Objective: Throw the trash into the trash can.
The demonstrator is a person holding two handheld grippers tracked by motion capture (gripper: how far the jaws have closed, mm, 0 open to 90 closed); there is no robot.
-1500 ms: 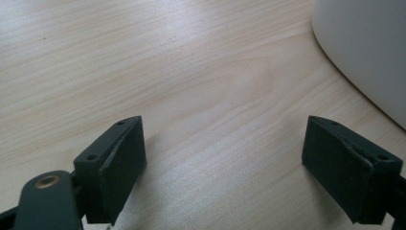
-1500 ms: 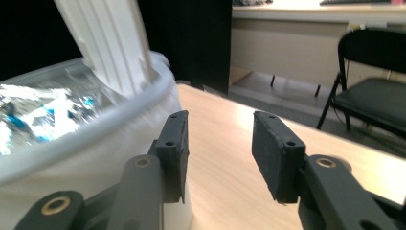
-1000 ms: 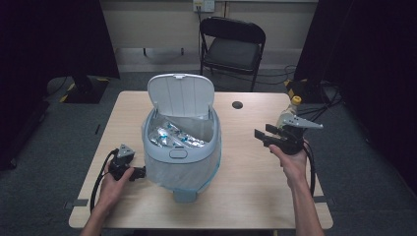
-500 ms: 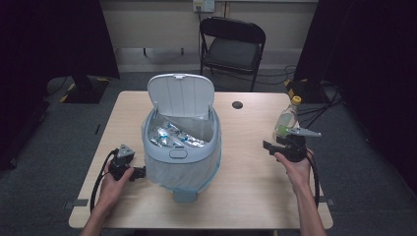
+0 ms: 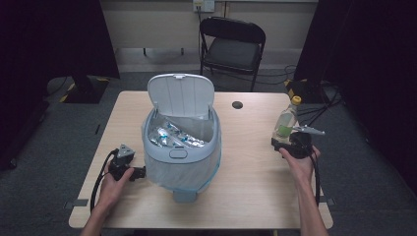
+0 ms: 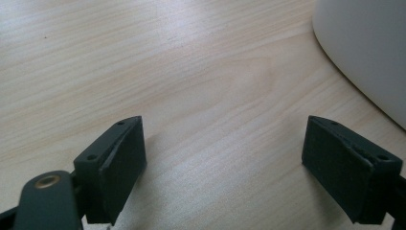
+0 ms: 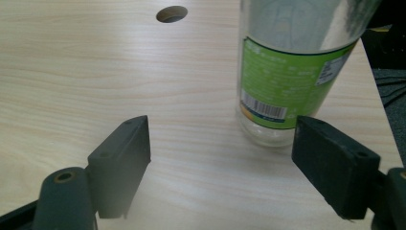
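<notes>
the right gripper point(image 7: 220, 163), jaws wide and empty, nears the upright bottle point(image 7: 292, 72) by the table's point(image 5: 246, 196) right edge: centre it between the jaws before closing, since it tips easily.

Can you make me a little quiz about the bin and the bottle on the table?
1. True or false: the bin lid is shut.
2. Which gripper is nearest the bottle? A) left gripper B) right gripper
3. Fill in: the bottle's label is mostly ____.

Key:
1. False. The lid stands open, and shiny wrappers show inside.
2. B. Its jaws are open, with the bottle upright just beyond them, not yet between them. The left gripper is open beside the bin.
3. Green.
</notes>
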